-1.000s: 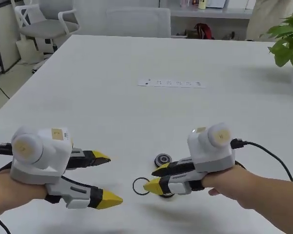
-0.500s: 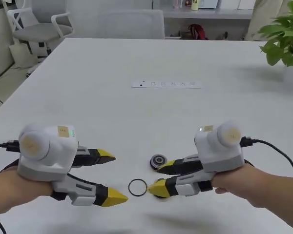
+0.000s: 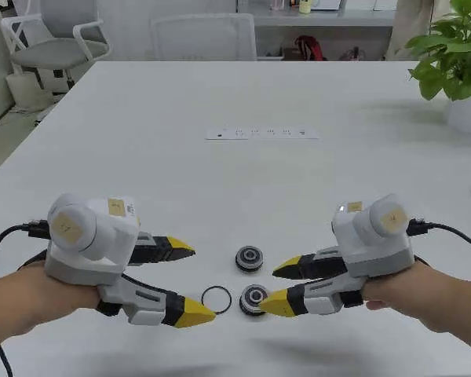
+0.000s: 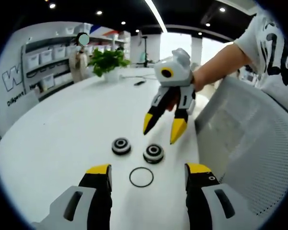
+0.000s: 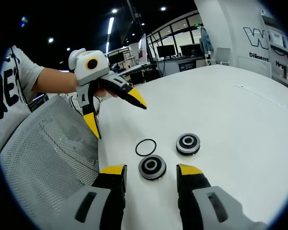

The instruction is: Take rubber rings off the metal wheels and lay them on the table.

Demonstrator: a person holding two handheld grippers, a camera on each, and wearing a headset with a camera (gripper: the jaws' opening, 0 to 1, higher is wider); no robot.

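A loose black rubber ring (image 3: 216, 298) lies flat on the white table (image 3: 243, 181). Just right of it sits a metal wheel (image 3: 253, 298), with a second wheel (image 3: 249, 258) a little farther back. My left gripper (image 3: 192, 283) is open, its yellow tips just left of the ring. My right gripper (image 3: 272, 289) is open too, its tips just right of the near wheel. In the left gripper view the ring (image 4: 141, 177) lies between my jaws, both wheels (image 4: 153, 153) (image 4: 121, 145) beyond it. In the right gripper view the near wheel (image 5: 152, 167) sits between my tips, with the ring (image 5: 146, 147) and far wheel (image 5: 188, 143) ahead.
A white power strip (image 3: 261, 133) lies at mid-table. A potted plant (image 3: 447, 55) stands at the far right. Chairs (image 3: 202, 37) stand at the far edge. A mesh chair back (image 5: 43, 158) is close behind the near table edge.
My right gripper has drawn back to the right, uncovering the near wheel. The ring now lies free on the table between the two grippers.
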